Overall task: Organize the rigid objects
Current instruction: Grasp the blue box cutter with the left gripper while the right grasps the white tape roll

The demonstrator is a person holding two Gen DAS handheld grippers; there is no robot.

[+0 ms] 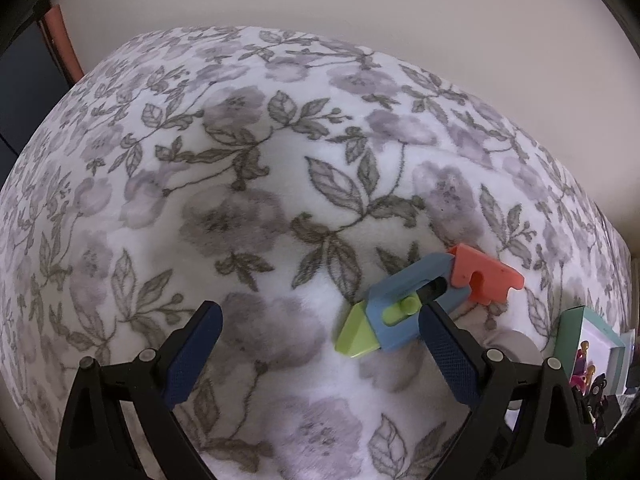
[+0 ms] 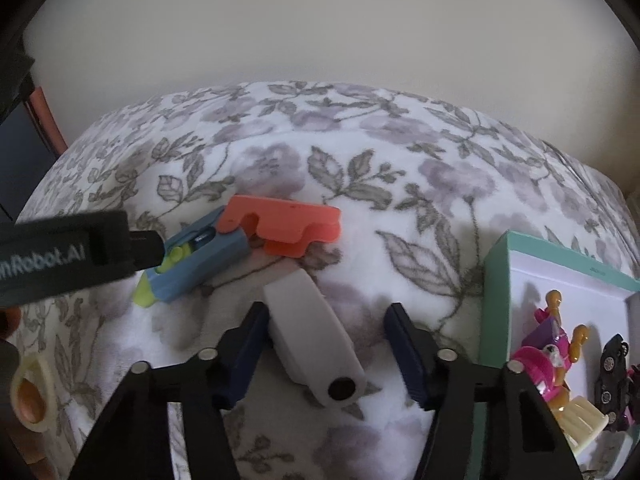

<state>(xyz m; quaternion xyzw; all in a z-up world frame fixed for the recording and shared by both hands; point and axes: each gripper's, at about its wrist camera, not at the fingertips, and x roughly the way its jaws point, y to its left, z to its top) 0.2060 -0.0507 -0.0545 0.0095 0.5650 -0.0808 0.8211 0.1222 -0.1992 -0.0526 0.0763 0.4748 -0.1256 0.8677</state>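
Toys lie scattered on a floral blanket (image 1: 248, 208), and nearest the right tongs (image 2: 326, 346) is a grey plastic block (image 2: 310, 332), which sits between the spread fingers, touching or just beside the left one and apart from the right one; the tongs grip nothing. The block's long axis runs from near right, where a dark round hole shows in its end, to far left. To the right stands a teal-rimmed white box (image 2: 496, 280) holding pink and purple figures (image 2: 548, 344) and a small black toy car (image 2: 612, 360), all cut off by the frame edge and hard to make out. Farther off lies a blue toy piece (image 2: 200, 256) with a lime-green tip pointing near left and a coral block (image 2: 288, 224) at its far right end. The other gripper's dark body crosses in front of its left part in the right wrist view. In the left wrist view the left tongs (image 1: 320, 344) stand wide open and empty, the right finger overlapping the blue piece's near edge; contact cannot be told. Beyond the blanket is a plain pale wall (image 2: 320, 32).
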